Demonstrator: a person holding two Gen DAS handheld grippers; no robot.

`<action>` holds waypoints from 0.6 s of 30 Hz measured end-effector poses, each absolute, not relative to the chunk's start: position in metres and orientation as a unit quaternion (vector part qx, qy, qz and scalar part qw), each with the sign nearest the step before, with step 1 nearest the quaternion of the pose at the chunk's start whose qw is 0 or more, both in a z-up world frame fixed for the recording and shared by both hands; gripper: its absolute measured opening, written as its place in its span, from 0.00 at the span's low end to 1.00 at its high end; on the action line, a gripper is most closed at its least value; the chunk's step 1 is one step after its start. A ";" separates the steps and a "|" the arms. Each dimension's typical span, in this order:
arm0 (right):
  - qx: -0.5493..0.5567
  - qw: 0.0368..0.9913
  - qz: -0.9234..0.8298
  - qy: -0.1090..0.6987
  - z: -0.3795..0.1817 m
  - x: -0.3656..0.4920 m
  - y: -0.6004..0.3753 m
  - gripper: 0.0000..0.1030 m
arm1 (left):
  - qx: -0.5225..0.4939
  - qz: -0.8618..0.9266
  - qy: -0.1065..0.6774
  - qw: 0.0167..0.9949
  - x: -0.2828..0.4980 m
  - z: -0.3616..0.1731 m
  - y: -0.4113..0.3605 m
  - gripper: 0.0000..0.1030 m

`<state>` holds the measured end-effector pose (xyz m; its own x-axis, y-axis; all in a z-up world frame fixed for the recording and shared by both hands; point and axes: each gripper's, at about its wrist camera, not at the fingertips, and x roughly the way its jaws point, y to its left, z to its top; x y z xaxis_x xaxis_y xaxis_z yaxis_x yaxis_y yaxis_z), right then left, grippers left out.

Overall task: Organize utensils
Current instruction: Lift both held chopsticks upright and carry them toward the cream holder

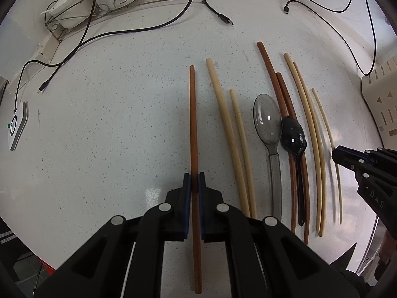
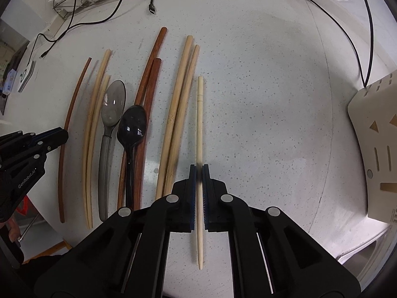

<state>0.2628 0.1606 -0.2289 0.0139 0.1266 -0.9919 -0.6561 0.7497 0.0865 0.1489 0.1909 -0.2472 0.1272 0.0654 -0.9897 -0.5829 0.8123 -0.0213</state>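
My left gripper (image 1: 194, 176) points down at the white speckled counter and is shut on a dark brown chopstick (image 1: 192, 114) that lies apart from the others. My right gripper (image 2: 199, 169) is shut on a thin pale chopstick (image 2: 199, 114). Between the two lie, side by side, two bamboo chopsticks (image 1: 224, 124), a clear grey spoon (image 1: 267, 120), a black spoon (image 1: 294, 137), two brown chopsticks (image 1: 281, 94) and two more bamboo chopsticks (image 1: 310, 134). In the left wrist view the right gripper (image 1: 335, 153) enters from the right edge. In the right wrist view the left gripper (image 2: 65, 134) shows at the left.
A cream perforated utensil holder (image 2: 372, 134) lies at the right edge of the counter. Black cables (image 1: 139, 28) with loose plugs trail across the far side. A wire rack (image 1: 119, 2) with white dishes stands at the far left, and a small white device (image 1: 17, 126) sits at the left edge.
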 end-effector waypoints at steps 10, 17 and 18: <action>-0.143 0.715 0.283 0.623 -0.194 0.272 0.122 0.04 | -0.210 0.214 0.596 0.745 0.141 -0.211 0.200 0.05; -0.086 0.757 0.259 0.593 -0.158 0.287 0.084 0.04 | -0.210 0.201 0.562 0.775 0.150 -0.179 0.186 0.05; -0.081 0.764 0.254 0.588 -0.154 0.287 0.081 0.04 | -0.208 0.199 0.557 0.779 0.153 -0.174 0.180 0.05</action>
<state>0.2874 0.0814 -0.1545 0.1798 0.2941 -0.9387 -0.4833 0.8576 0.1760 0.1528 0.1804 -0.1738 0.2997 0.0781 -0.9508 -0.5420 0.8341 -0.1024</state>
